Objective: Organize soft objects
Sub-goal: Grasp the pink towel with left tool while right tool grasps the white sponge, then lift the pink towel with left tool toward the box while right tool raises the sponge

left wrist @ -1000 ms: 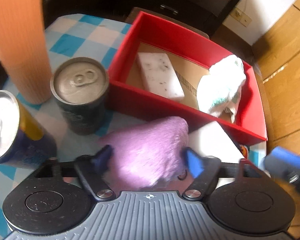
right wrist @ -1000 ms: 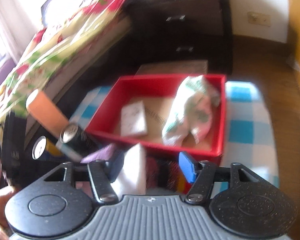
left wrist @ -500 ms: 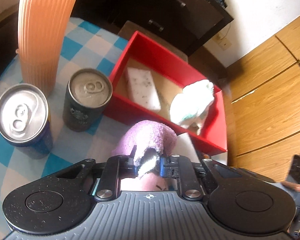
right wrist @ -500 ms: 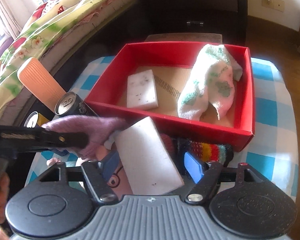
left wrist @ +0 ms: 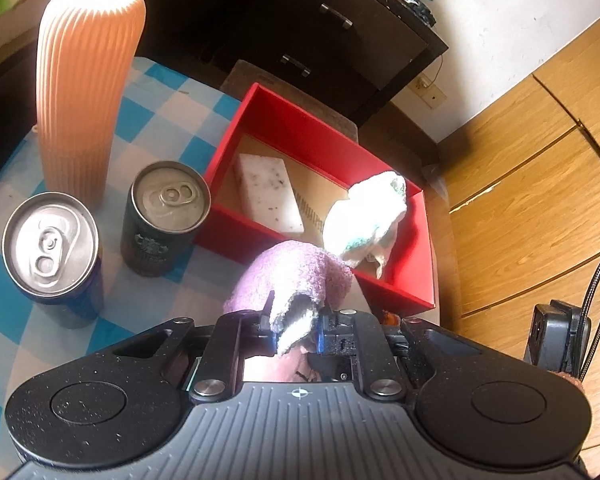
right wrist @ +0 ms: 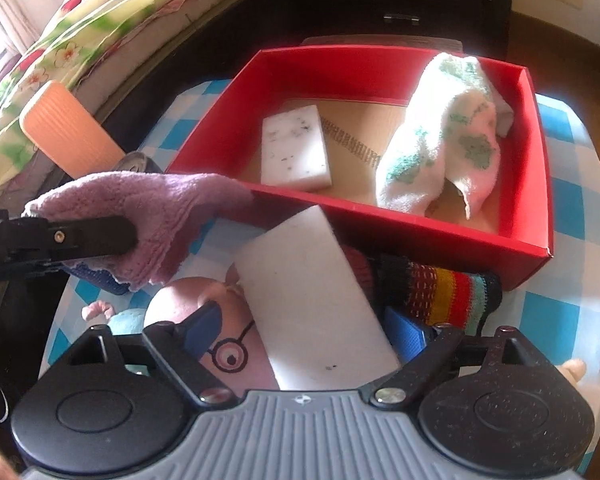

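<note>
Left wrist view: the left hand-held gripper (left wrist: 296,330) is pinching a purple fuzzy cloth (left wrist: 296,272), which is hiding the tabletop (left wrist: 4,312) beneath it. Two drink cans (left wrist: 166,216) and a ribbed orange tumbler (left wrist: 86,88) are standing beside the red box (left wrist: 416,280).

Right wrist view: the right hand-held gripper (right wrist: 308,330) has just been opening and is standing spread around a white sponge (right wrist: 312,300), its pads not pressing. The sponge is covering part of a plush toy (right wrist: 236,356) and a striped knit sock (right wrist: 440,292). A speckled sponge (right wrist: 294,148) and a white-green sock (right wrist: 440,148) are lying in the box.
</note>
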### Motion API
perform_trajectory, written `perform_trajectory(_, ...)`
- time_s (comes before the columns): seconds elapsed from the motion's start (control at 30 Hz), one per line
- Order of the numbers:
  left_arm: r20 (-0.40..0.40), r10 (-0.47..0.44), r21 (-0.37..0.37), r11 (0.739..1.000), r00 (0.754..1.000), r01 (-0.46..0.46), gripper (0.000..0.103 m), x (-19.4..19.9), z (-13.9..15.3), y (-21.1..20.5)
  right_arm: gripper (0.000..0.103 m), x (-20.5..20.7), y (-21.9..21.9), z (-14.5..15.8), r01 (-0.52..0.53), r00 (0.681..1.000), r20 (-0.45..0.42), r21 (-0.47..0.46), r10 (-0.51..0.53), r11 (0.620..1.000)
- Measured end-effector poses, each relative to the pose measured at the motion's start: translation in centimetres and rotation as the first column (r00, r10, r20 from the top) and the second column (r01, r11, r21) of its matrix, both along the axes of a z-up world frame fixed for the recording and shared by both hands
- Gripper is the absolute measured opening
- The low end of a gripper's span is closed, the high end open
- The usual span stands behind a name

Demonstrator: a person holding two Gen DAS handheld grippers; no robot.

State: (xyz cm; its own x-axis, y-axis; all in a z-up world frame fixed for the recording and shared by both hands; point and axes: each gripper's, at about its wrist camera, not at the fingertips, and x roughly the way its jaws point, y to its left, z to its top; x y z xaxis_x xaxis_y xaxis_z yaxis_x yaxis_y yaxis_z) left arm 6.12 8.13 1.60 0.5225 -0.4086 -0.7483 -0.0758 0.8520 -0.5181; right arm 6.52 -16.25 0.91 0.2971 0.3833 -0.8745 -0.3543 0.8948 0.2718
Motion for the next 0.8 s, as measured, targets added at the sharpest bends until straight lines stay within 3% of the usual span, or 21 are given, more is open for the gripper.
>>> perform_trajectory(0.1,-0.001,0.001,0.009,1.000,1.000,-0.001,0.014,0.0,0.0,0.0,0.064,-0.1,0.1,-0.1,-0.005,1.000,0.013,-0.047,0.006,0.999)
perform_trajectory(0.17,-0.002,0.005,0.012,1.000,1.000,-0.005,0.014,0.0,0.1,0.1,0.044,0.1,-0.3,-0.4,-0.004,1.000,-0.014,-0.054,0.003,0.999)
perform_trajectory(0.23,-0.002,0.004,0.014,1.000,1.000,-0.004,0.014,-0.1,0.1,0.1,0.039,0.3,-1.1,-0.9,0.010,0.998,-0.065,-0.021,-0.012,1.000)
perform_trajectory(0.37,0.000,-0.009,0.020,1.000,1.000,0.009,0.015,-0.1,0.3,-0.4,0.036,-0.2,-1.8,-0.4,0.005,0.999,-0.054,-0.013,-0.006,1.000)
perform_trajectory(0.8,0.039,-0.031,0.030,0.999,0.999,0.030,0.016,-0.3,1.8,-1.8,0.036,-2.4,-5.1,4.6,0.063,0.998,-0.034,0.171,-0.059,0.983)
